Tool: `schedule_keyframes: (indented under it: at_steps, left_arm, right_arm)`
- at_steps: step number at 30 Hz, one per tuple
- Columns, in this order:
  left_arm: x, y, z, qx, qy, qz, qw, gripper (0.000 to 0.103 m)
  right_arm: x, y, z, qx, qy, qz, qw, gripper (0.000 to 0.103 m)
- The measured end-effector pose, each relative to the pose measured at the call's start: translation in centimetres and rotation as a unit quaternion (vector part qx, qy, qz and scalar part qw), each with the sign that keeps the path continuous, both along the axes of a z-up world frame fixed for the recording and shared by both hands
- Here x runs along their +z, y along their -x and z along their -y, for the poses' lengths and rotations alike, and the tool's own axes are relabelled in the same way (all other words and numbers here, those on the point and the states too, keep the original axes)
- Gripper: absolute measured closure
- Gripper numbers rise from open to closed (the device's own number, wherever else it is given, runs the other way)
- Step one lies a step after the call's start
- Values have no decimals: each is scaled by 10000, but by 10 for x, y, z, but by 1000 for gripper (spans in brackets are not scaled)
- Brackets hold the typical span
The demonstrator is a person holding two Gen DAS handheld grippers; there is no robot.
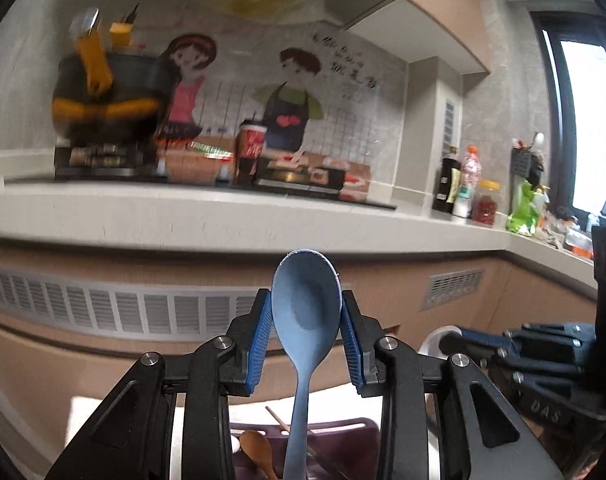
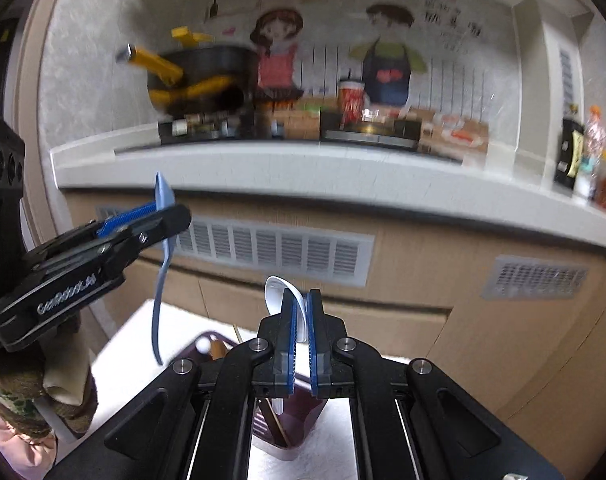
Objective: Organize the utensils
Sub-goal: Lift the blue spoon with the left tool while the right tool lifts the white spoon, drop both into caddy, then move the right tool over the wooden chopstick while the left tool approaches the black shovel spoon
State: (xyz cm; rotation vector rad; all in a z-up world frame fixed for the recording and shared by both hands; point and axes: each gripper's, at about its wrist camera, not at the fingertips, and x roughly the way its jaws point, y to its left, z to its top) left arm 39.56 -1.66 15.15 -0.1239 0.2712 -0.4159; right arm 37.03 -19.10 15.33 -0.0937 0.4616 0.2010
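Note:
My left gripper (image 1: 306,304) is shut on a blue spoon (image 1: 305,320), bowl up between the blue pads, handle hanging down over a dark purple utensil holder (image 1: 343,452). The holder has a wooden spoon (image 1: 257,450) and chopsticks in it. My right gripper (image 2: 301,304) is shut on a white spoon (image 2: 281,292), bowl up, above the same purple holder (image 2: 295,424). In the right wrist view the left gripper (image 2: 163,220) shows at the left, holding the blue spoon (image 2: 161,264) edge-on. The right gripper shows at the right edge of the left wrist view (image 1: 455,340).
The holder stands on a white surface (image 2: 127,352). Ahead is a kitchen counter (image 1: 223,212) with a black and yellow pot (image 1: 111,92), a red cup (image 1: 251,146), bottles and jars (image 1: 463,188). Cabinet fronts with vents (image 2: 279,248) lie below the counter.

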Motion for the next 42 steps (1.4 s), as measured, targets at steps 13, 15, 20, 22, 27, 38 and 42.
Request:
schedule_keyframes:
  at_steps: [13, 15, 20, 22, 27, 38, 42]
  left_arm:
    - [-111, -26, -27, 314, 9, -1319, 9908, 42]
    - [-117, -12, -34, 421, -110, -1448, 9885, 42]
    - [-144, 38, -48, 739, -628, -1975, 9755, 40]
    - [-157, 59, -53, 836, -724, -2183, 9696, 40]
    - [-183, 112, -66, 999, -853, -2388, 9621, 40]
    - [-209, 208, -81, 1160, -968, -2755, 9494, 34]
    - [-220, 230, -84, 1074, -984, -3024, 9420, 33]
  right_arm:
    - [-92, -25, 9, -81, 48, -989, 9951, 58]
    - [-97, -13, 15, -242, 134, -930, 9953, 54]
    - [-111, 25, 33, -597, 223, -866, 9942, 21]
    - [-120, 38, 35, -680, 376, -920, 9927, 15]
    - [-148, 76, 31, -706, 721, -1051, 9893, 5]
    - [-204, 132, 6, -250, 880, -1642, 9822, 5]
    - [-220, 142, -2, -5, 530, -2098, 9763, 5]
